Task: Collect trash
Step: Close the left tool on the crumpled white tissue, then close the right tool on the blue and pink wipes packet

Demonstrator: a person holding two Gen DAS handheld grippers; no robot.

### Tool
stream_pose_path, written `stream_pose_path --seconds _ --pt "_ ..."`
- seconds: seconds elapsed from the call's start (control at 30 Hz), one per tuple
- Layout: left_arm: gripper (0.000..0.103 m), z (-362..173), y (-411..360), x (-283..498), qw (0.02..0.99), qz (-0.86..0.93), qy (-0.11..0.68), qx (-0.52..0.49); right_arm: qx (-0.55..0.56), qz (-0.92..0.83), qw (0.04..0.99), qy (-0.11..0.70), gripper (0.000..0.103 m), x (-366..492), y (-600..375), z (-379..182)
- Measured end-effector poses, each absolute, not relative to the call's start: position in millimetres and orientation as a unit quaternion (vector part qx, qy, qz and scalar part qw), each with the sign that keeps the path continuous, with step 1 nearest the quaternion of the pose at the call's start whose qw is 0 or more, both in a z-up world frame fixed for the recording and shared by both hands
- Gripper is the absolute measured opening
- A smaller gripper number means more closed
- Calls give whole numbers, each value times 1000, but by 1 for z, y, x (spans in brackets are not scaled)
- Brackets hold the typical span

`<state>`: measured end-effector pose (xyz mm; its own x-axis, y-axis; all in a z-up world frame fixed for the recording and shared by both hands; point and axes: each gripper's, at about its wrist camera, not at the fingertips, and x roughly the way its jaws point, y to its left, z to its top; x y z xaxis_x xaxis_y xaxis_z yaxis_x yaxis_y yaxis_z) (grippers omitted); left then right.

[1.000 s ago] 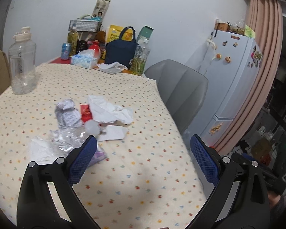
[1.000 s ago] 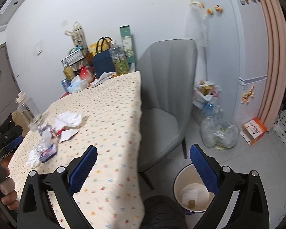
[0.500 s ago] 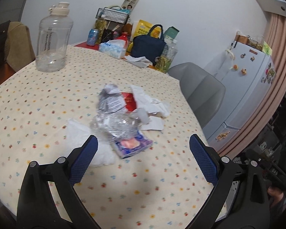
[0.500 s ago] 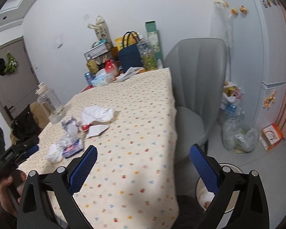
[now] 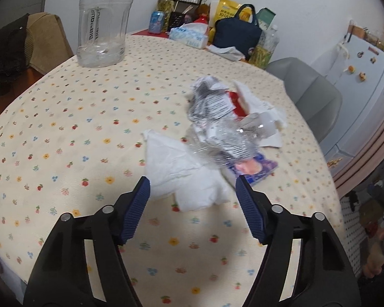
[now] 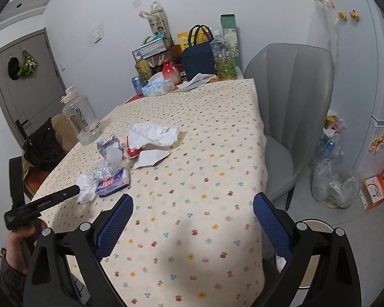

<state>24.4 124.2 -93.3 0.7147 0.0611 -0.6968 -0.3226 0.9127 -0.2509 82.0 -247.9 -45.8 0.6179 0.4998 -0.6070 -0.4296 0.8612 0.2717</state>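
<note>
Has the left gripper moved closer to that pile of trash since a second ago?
Yes. The left gripper has come forward and down toward the white tissue; its fingers are closing, not yet gripping.

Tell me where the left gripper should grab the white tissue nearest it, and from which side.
Pinch the tissue at its puffed near lump, coming down from the table's near edge. Its far corner lies under the clear wrapper. The left gripper already lines up, jaws closing, nothing pressed yet.
</note>
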Motion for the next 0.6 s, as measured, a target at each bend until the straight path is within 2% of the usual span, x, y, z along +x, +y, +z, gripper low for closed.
stream_pose_path --seconds 0.23,0.27,0.4,0.47,0.53,0.6 --pt "68 -95 134 35 906 131 366 -170 56 270 887 369 87 86 -246 -54" --pt "64 -98 135 40 903 135 372 -167 57 271 886 372 86 87 -246 -55" --pt "44 -103 132 51 897 137 389 -157 69 279 878 383 84 90 -246 -59" --pt "16 -103 129 51 897 131 394 -154 65 283 877 382 83 89 -244 -59" --pt "9 -102 129 48 898 128 390 -161 63 287 875 385 80 89 -242 -60" --pt "8 -95 125 39 907 133 370 -152 62 294 871 388 75 90 -238 -61"
